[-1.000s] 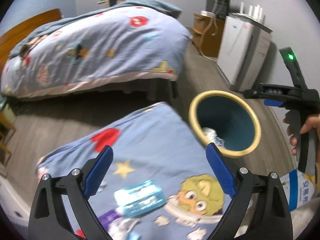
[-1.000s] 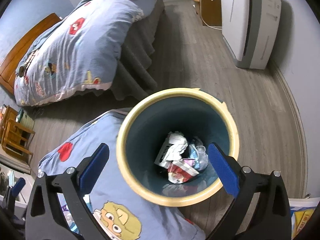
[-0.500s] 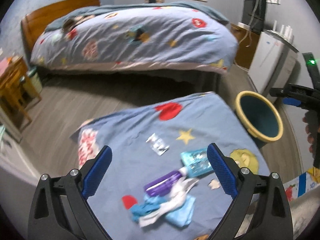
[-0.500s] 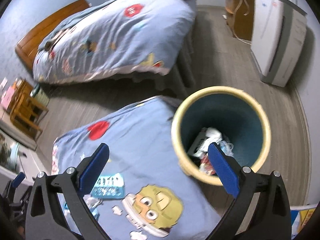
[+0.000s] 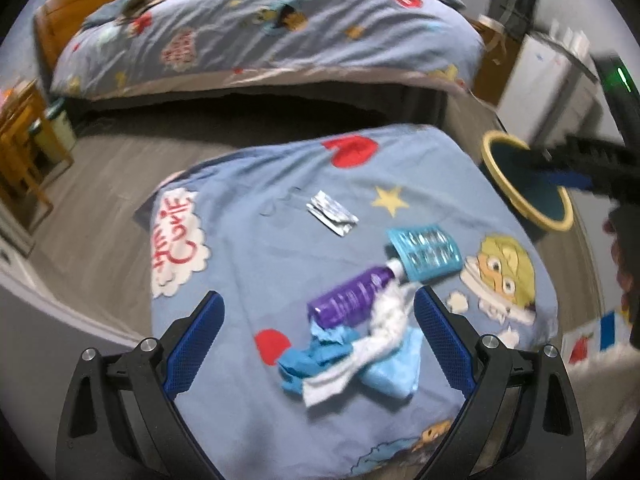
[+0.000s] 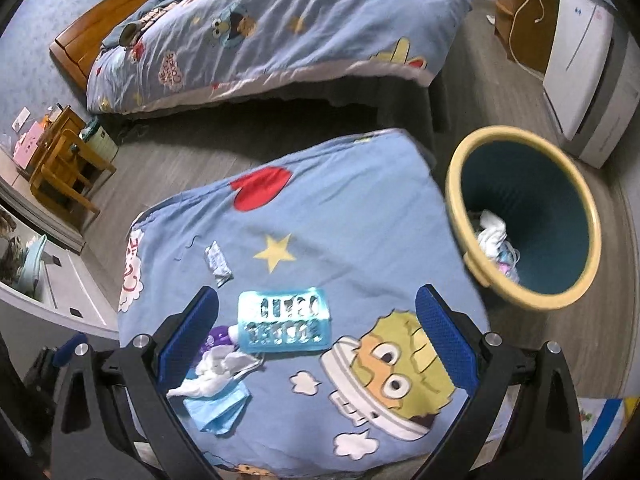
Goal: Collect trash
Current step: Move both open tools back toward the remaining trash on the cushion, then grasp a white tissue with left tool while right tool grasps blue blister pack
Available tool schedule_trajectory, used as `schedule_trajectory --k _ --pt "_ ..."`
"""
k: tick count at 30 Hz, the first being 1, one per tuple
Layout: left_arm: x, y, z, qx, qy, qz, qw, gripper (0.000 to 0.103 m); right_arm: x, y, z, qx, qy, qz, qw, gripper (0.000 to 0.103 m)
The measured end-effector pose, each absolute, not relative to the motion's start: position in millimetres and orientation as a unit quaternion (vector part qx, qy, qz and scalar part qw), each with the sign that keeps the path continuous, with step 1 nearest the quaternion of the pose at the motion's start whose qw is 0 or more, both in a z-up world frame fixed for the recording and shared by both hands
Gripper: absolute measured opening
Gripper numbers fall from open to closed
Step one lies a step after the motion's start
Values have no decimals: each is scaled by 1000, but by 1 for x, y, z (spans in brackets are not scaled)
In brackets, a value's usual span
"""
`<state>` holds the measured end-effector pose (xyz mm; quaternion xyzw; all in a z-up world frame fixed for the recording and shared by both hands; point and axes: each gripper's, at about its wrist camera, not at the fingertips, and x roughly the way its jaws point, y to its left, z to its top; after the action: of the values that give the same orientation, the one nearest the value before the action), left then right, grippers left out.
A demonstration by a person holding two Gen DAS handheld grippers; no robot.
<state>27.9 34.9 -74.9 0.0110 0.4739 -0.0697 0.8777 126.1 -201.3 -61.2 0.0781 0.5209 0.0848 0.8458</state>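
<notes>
**Blue cloth strewn with litter, both tongs empty**

Purple bottle (image 5: 352, 300), white tissue (image 5: 384, 328) and crumpled blue wrapper (image 5: 320, 352) lie in a heap between the widely spread fingers of the left gripper (image 5: 318, 338). Just beyond its right finger sits a turquoise blister pack (image 5: 426, 252), and farther ahead a silver foil packet (image 5: 332, 214). The right gripper (image 6: 318, 334) also gapes wide, holding nothing, with the blister pack between its fingers. Ahead and right of it stands the yellow-rimmed bin (image 6: 524, 216), trash inside.
</notes>
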Motion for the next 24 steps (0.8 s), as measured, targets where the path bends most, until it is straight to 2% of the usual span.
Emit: schedule_trajectory --k 2,7,12,19,22,24 --pt "27 23 -83 22 480 -94 872 92 124 -200 -67 82 525 79 844 97" --pt "33 -3 -108 38 514 -134 846 64 123 -201 -77 83 535 72 838 97" --pt "33 -29 -135 93 543 -159 819 51 125 -203 -86 61 541 62 836 97" --pt "38 -36 -151 122 569 -165 796 13 128 -197 -102 21 553 66 831 97" --pt "42 -30 -141 102 561 -160 806 6 129 -193 -110 2 557 72 827 97" --pt "45 -23 -130 84 552 -156 815 5 129 -190 -116 -5 561 77 824 97"
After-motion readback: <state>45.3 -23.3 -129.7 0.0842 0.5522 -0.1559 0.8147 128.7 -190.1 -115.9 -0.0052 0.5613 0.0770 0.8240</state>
